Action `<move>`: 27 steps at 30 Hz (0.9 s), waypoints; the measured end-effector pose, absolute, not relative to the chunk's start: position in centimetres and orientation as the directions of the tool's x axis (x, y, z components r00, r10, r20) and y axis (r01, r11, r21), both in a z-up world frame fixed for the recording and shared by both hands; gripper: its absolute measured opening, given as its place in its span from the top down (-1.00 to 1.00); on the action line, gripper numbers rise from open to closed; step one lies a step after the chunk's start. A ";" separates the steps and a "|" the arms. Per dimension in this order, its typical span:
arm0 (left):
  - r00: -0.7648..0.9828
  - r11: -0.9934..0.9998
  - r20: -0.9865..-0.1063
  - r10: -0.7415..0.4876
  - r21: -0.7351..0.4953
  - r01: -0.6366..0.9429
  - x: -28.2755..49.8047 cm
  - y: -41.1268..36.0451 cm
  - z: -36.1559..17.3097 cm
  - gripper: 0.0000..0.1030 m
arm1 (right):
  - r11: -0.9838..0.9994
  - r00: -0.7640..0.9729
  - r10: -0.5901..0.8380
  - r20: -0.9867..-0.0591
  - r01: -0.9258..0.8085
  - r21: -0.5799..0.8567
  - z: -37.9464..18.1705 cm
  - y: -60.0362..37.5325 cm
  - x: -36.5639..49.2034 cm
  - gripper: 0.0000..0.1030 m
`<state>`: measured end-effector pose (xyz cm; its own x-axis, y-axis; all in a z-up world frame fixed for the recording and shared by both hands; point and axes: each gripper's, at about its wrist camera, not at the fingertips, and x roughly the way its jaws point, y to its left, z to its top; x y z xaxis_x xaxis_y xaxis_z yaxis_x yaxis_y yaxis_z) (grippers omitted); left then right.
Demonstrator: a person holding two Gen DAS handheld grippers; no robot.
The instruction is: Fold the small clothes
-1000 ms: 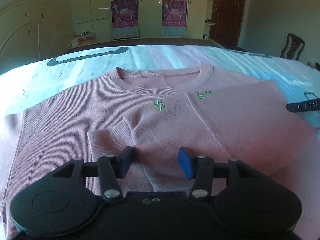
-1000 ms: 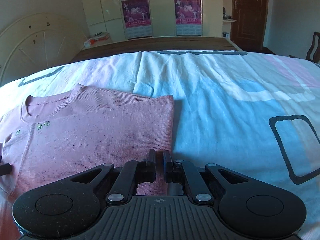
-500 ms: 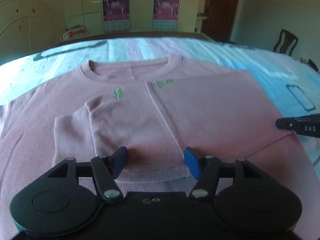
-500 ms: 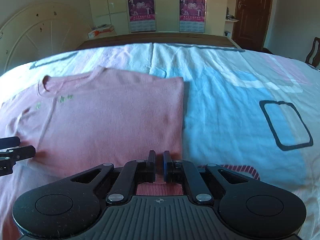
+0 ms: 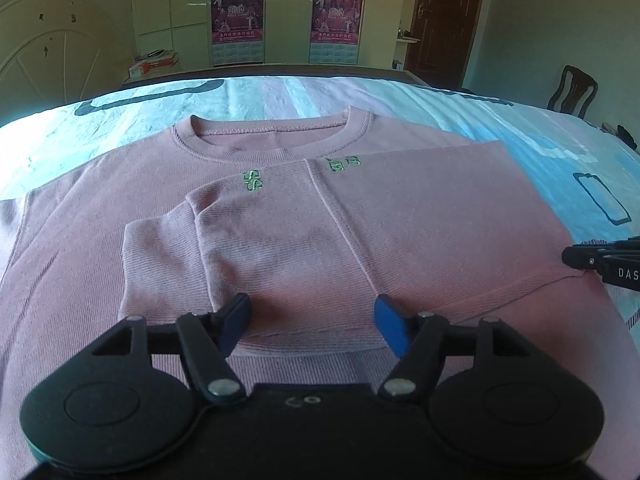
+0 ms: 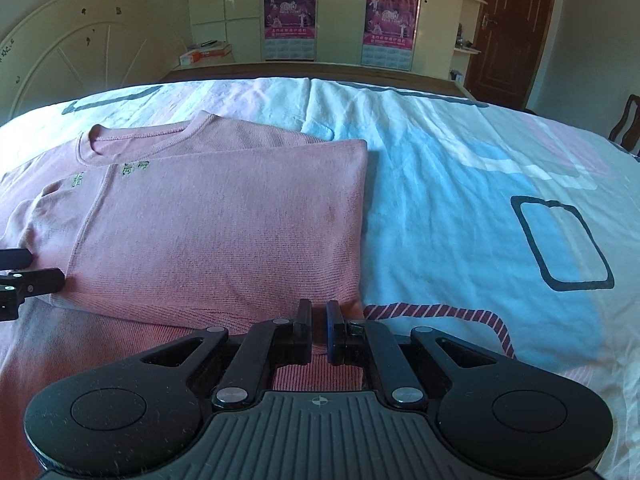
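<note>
Sunlit bedding fills both views: a bed covered by a pale blue, white and pink sheet with dark outlined shapes, and behind it cream wardrobe doors carrying two magenta posters, a dark brown door at the upper right and a dark chair at the right edge. A pink sweater lies flat on the bed, filling the centre of the left wrist view and the left half of the right wrist view, its ribbed neckline towards the top of the frame. One side of it is folded across the body, the sleeve lying on top, with small green embroidery on either side of a seam. The left claw sits at the lower centre of its frame, blue pads spread wide over the folded sleeve's cuff, holding nothing. The right claw is at the lower centre of its frame, narrowed to a slim gap at the folded layer's lower right corner; pink cloth shows in the gap, but whether it is pinched I cannot tell.
</note>
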<state>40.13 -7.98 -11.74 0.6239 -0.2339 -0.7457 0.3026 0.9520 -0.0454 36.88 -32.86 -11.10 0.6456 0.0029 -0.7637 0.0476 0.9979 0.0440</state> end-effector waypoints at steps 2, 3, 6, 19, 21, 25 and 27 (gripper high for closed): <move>0.642 0.955 -0.731 -0.231 -0.045 0.292 39.7 -7.5 -11.2 -0.23 | 0.997 0.656 0.005 -0.755 0.058 0.057 -10.5 -32.8 36.7 0.78; 0.651 0.956 -0.725 -0.225 -0.035 0.291 39.6 -7.3 -11.1 -0.23 | 0.996 0.669 0.014 -0.743 0.057 0.070 -10.1 -32.7 36.6 0.56; 0.662 0.966 -0.734 -0.154 0.028 0.256 39.6 -7.1 -11.6 -0.31 | 0.996 0.708 0.048 -0.705 0.015 0.083 -9.7 -31.5 36.1 -0.56; 0.680 0.977 -0.716 -0.159 -0.015 0.212 39.2 -3.9 -11.3 -0.23 | 0.994 0.654 0.046 -0.755 0.046 0.101 -10.9 -31.7 36.6 0.14; 0.699 0.984 -0.700 -0.147 -0.029 0.178 38.9 -2.9 -11.1 -0.21 | 0.992 0.664 0.049 -0.747 0.054 0.113 -10.4 -31.8 36.4 0.14; 0.666 0.988 -0.740 -0.094 0.013 0.154 39.4 -1.2 -12.1 -0.50 | 0.993 0.647 0.038 -0.761 0.063 0.103 -10.9 -31.8 36.3 0.14; 0.667 0.989 -0.738 -0.105 -0.009 0.147 39.3 -0.5 -11.7 -0.49 | 0.991 0.649 0.032 -0.760 0.077 0.108 -10.6 -31.7 36.3 0.14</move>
<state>39.31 -0.53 -11.66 0.6669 -0.1054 -0.7376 0.1467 0.9891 -0.0087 36.35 -31.72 -10.62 0.6490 0.0324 -0.7601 0.0772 0.9911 0.1082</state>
